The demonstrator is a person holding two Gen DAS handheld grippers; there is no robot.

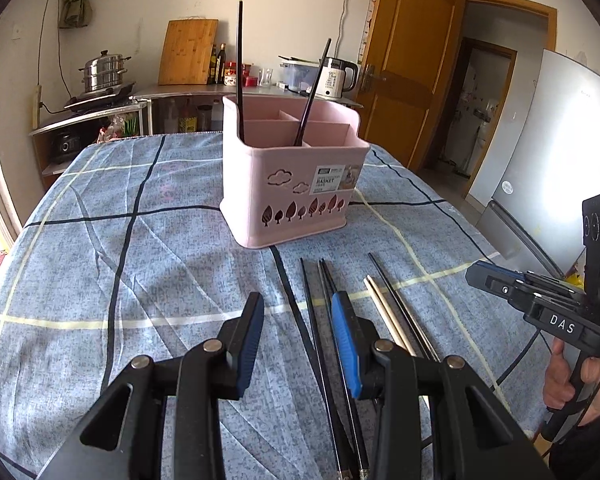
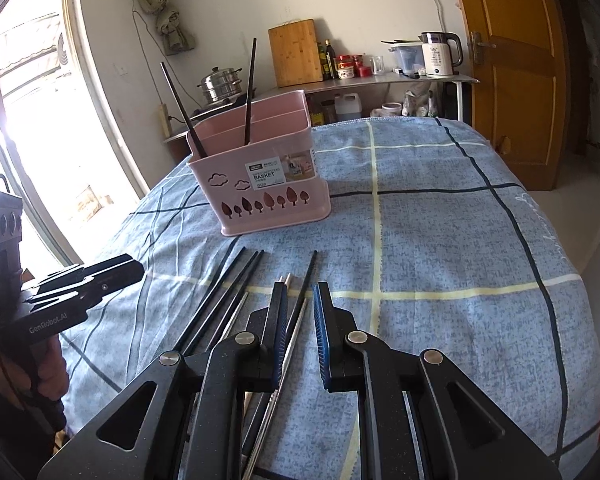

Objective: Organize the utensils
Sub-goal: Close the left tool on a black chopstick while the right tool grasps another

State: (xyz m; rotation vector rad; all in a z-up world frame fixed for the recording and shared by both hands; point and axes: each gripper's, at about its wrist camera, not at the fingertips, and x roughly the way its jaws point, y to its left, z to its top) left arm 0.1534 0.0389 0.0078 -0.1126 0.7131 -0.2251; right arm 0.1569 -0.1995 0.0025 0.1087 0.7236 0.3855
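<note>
A pink utensil basket (image 1: 288, 184) (image 2: 260, 184) stands on the blue checked cloth with two black chopsticks (image 1: 240, 68) (image 2: 250, 92) upright in its compartments. Several black chopsticks (image 1: 320, 320) (image 2: 220, 300) and pale silver ones (image 1: 384, 316) (image 2: 290, 344) lie on the cloth in front of it. My left gripper (image 1: 298, 312) is open and empty above the black chopsticks. My right gripper (image 2: 300, 300) is open, its fingers on either side of a black chopstick (image 2: 309, 272) and a silver one, not closed on them.
The cloth-covered table (image 2: 460, 240) stretches right and far. Behind are a steel counter with a kettle (image 2: 440, 54), a cutting board (image 2: 296, 52), a steamer pot (image 1: 102, 70), a wooden door (image 1: 412, 60) and a fridge (image 1: 552, 152).
</note>
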